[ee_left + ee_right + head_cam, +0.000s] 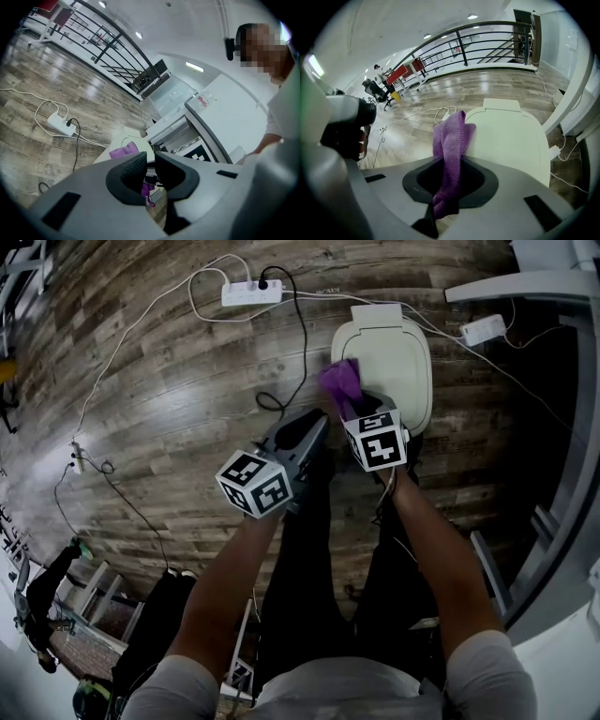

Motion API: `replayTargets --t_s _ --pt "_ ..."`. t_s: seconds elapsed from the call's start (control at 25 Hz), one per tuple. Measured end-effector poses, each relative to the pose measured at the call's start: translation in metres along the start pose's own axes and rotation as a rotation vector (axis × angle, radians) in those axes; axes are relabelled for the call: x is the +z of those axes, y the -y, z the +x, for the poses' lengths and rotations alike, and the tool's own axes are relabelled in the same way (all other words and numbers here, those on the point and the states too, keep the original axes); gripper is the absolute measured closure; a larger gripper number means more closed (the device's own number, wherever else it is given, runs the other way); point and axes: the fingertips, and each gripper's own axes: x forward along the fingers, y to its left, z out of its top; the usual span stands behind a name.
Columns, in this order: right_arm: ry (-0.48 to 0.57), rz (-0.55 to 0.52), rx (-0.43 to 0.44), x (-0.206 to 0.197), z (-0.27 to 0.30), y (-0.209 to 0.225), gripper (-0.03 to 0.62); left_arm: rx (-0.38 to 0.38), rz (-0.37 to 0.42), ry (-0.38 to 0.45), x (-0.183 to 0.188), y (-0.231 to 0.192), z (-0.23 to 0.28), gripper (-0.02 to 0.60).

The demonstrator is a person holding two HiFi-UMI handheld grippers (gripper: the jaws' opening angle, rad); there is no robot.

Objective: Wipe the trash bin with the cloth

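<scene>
Jaws: right gripper [449, 180] pinches purple cloth [451, 140]; left gripper [149, 171] nearly closed, empty | cloth at near edge of trash bin [398, 352] lid, contact unclear | bin on floor, lid down | progress: wipe likely just starting, lid and sides left

Quick headcount. One trash bin [384, 357]. One cloth [340, 381], purple. Two grippers, the left gripper [317, 420] and the right gripper [349, 407], with one marker cube each: left cube [253, 484], right cube [377, 439], so two cubes. Two forearms [225, 587] in the head view. On the floor, two white power strips [251, 292] for sure, plus a third small white plug block [77, 457] I can't make out properly. One black cable [302, 343]. The white cables are too tangled to count.
</scene>
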Motion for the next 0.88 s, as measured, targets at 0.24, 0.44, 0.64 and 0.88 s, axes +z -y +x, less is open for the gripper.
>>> replayTargets --t_s 0.24,0.44,0.64,0.88 --pt "0.011 -0.008 -0.02 0.0 -0.011 0.017 0.517 -0.017 0.012 -0.021 -0.005 0.01 0.01 0.529" --pt "0.018 0.007 -0.049 -0.006 -0.026 0.046 0.517 -0.023 0.025 -0.041 -0.013 0.023 0.024 0.529" --pt "0.017 0.025 -0.072 -0.022 -0.042 0.085 0.517 -0.022 0.031 -0.051 -0.025 0.042 0.044 0.529" --pt "0.017 0.021 -0.098 -0.04 -0.063 0.138 0.517 -0.002 0.032 -0.033 -0.04 0.066 0.074 0.529"
